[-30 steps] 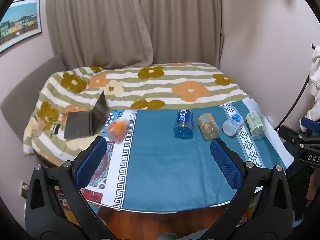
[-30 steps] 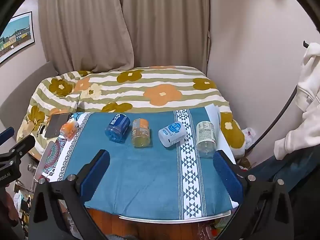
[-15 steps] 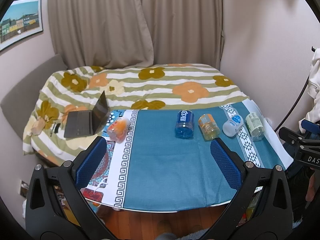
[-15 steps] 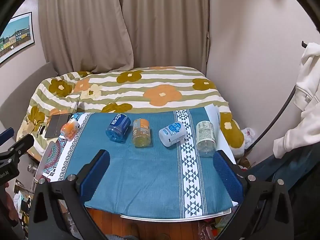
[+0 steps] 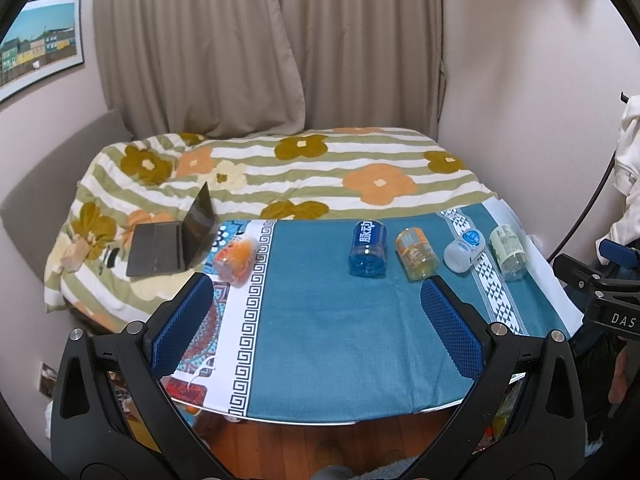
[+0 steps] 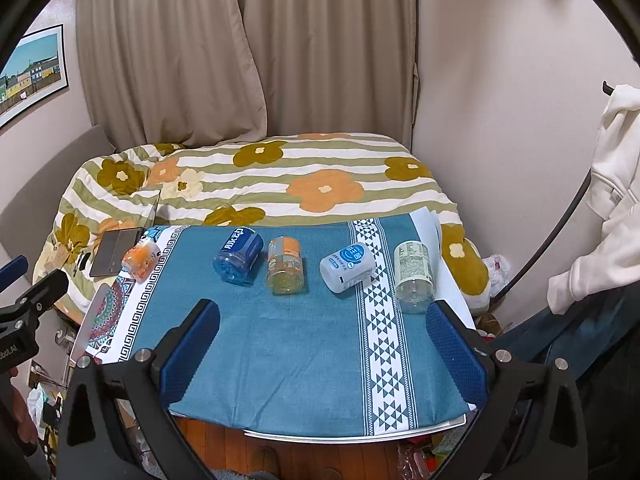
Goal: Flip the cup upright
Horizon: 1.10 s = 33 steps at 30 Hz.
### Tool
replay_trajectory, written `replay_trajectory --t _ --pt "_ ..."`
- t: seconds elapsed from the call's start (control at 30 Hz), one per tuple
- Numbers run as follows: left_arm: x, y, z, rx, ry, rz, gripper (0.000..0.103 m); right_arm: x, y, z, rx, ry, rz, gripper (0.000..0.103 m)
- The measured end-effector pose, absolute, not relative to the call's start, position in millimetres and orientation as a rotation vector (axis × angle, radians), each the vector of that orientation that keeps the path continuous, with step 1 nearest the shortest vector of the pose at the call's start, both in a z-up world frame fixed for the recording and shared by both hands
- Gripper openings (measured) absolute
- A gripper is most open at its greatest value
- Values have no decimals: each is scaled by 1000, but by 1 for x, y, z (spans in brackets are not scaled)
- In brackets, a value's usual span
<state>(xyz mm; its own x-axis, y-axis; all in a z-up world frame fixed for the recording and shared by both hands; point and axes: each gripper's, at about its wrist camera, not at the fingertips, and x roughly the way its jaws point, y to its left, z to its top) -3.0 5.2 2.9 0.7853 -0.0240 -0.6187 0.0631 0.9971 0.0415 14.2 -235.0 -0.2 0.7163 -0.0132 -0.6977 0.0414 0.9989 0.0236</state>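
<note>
Five cups [image 6: 239, 255] lie sideways on table [image 6: 304, 360]; laptop [image 5: 168, 240] beside.

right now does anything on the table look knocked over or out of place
Yes: all five cups lie on their sides on the blue cloth: orange cup, blue cup, yellow cup, white cup, clear cup. Nothing looks spilled.

Five cups [image 5: 368, 249] lie sideways on the table [image 5: 340, 344], left tool [image 5: 316, 312] spread wide
</note>
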Motion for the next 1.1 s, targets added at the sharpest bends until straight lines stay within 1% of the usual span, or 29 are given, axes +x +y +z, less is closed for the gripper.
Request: replay_trajectory --t 1.1 --pt "0 12 -3 43 669 -66 103 15 -227 -2 32 777 -34 103"
